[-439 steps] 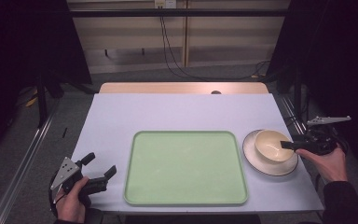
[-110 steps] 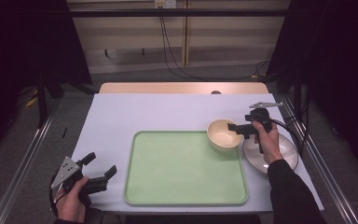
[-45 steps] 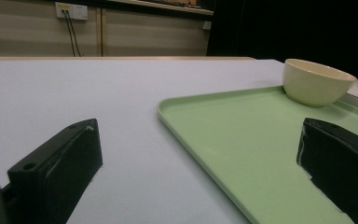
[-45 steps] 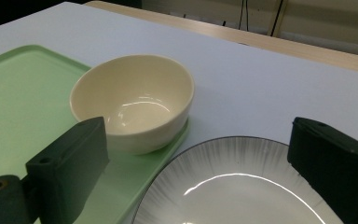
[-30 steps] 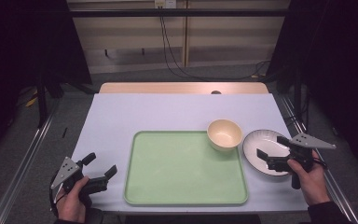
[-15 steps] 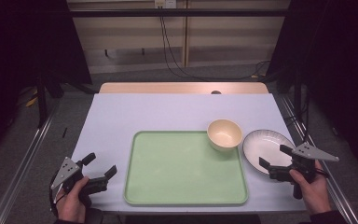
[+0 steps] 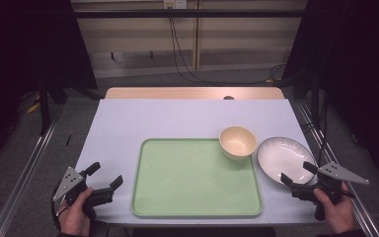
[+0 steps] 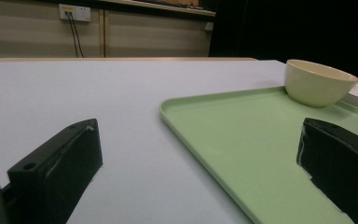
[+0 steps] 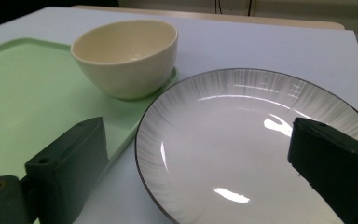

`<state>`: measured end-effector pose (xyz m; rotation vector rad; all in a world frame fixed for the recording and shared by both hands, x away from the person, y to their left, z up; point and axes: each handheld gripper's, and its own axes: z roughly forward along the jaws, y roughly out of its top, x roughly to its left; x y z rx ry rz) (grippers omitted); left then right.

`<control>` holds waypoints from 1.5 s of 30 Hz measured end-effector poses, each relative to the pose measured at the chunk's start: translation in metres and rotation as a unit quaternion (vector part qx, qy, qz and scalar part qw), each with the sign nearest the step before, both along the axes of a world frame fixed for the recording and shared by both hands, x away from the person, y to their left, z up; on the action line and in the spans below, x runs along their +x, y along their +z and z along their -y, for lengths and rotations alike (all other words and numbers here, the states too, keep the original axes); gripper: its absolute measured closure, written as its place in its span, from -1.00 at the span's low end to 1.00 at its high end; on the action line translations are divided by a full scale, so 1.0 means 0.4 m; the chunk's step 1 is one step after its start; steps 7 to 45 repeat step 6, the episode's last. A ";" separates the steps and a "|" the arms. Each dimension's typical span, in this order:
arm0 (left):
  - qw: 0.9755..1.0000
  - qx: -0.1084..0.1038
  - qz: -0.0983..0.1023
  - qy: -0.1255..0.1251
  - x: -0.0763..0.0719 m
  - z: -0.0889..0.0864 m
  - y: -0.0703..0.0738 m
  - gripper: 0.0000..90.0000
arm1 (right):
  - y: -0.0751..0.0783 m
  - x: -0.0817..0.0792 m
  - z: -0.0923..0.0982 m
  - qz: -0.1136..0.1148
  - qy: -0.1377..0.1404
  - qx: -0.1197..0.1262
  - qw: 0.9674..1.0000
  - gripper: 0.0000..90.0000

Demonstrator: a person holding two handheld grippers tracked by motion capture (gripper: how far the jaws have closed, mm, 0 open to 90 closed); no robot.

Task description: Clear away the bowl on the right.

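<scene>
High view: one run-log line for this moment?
bowl: on tray far-right corner | plate: empty, right of tray | left tongs: open, idle | right tongs: open, at plate's near edge

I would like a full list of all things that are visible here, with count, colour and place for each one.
table: one, pale lilac-white top with a wooden strip at the far edge, centre of the high view
tray: one, light green, middle of the table, near the front edge
bowl: one, cream, upright on the tray's far right corner
plate: one, white with a dark rim, on the table just right of the tray
wall socket: one, white, on the back wall, dark cables hanging below
left tongs: one, black, open, held by the left hand at the table's front left corner
right tongs: one, black, open, held by the right hand at the plate's near edge
</scene>
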<state>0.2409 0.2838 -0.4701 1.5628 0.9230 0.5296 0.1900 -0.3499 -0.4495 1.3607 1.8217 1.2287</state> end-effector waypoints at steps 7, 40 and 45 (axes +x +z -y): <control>1.000 0.001 -0.002 -0.002 0.002 0.000 -0.001 -1.00 | -0.004 0.004 -0.010 -0.006 0.014 -0.018 1.000 -0.92; 1.000 0.001 -0.002 -0.002 0.002 0.000 -0.001 -1.00 | -0.004 0.004 -0.010 -0.006 0.014 -0.018 1.000 -0.92; 1.000 0.001 -0.002 -0.002 0.002 0.000 -0.001 -1.00 | -0.004 0.004 -0.010 -0.006 0.014 -0.018 1.000 -0.92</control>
